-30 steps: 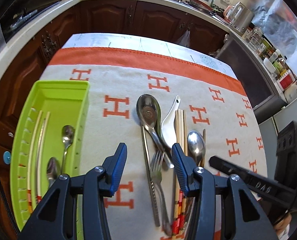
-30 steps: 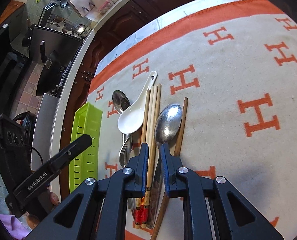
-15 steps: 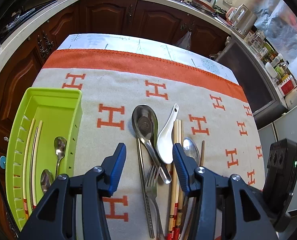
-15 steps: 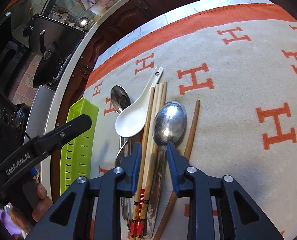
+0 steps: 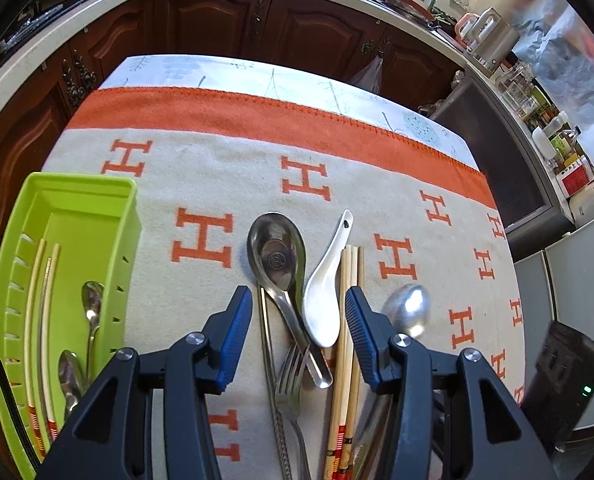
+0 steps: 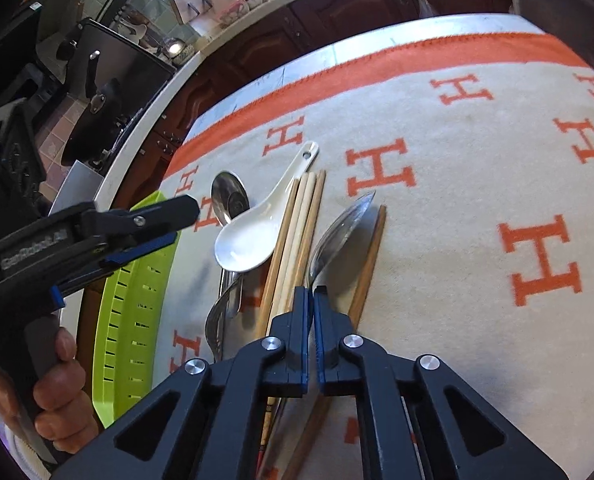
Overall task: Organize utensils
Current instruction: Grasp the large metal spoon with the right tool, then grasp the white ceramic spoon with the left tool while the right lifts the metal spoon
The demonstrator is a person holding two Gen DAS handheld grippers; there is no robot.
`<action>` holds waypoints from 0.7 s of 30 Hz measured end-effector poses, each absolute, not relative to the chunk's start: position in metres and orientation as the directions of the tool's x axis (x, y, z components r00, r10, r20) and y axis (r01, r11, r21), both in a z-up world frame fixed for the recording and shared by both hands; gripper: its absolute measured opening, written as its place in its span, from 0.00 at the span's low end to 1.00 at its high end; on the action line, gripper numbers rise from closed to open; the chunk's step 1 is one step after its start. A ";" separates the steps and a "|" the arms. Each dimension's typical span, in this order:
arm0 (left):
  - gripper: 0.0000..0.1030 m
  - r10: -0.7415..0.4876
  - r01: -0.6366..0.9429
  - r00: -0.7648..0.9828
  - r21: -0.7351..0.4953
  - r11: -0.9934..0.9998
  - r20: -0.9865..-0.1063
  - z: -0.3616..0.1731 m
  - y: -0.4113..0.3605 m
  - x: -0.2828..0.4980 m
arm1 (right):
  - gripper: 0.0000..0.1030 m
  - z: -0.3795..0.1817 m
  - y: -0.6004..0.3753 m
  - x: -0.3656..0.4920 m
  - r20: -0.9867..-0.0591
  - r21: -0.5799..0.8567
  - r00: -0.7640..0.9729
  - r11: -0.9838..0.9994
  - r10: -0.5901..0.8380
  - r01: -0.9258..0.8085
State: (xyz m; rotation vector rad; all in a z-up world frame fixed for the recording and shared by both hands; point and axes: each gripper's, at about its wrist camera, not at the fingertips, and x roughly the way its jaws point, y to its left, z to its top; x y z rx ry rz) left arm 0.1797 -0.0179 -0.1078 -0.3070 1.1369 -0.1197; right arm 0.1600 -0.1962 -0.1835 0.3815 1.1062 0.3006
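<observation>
With its jaws having just snapped together on the steel spoon's [image 6: 339, 232] handle, the right gripper [image 6: 311, 300] is mid-pickup; bowl tilts up at 12 o'clock, btwn the chopsticks [image 6: 297, 236] & a lone brown stick. Next, prob: lift clear w/o dragging neighbours, carry to the green tray [image 6: 137, 312] at 9 o'clock. Left gripper [image 5: 299, 340] hovers spread, empty, over the white spoon [image 5: 325, 300].

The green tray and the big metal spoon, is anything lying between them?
No, only bare blanket lies between the green tray and the big metal spoon. The left wrist view shows it best.
</observation>
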 end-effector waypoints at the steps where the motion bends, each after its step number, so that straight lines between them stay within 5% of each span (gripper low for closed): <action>1: 0.45 -0.249 -0.063 0.415 -0.300 0.952 -0.875 -0.110 -0.019 0.181 | 0.03 -0.180 -0.199 0.158 -0.798 0.445 0.435 0.895 0.418 -0.044; 15: 0.37 -0.207 -0.086 0.382 -0.258 0.962 -0.900 -0.138 -0.036 0.195 | 0.03 -0.155 -0.236 0.151 -0.752 0.474 0.511 0.880 0.417 -0.020; 21: 0.09 -0.209 -0.085 0.366 -0.256 0.963 -0.907 -0.148 -0.040 0.195 | 0.03 -0.152 -0.254 0.139 -0.750 0.484 0.507 0.875 0.425 -0.018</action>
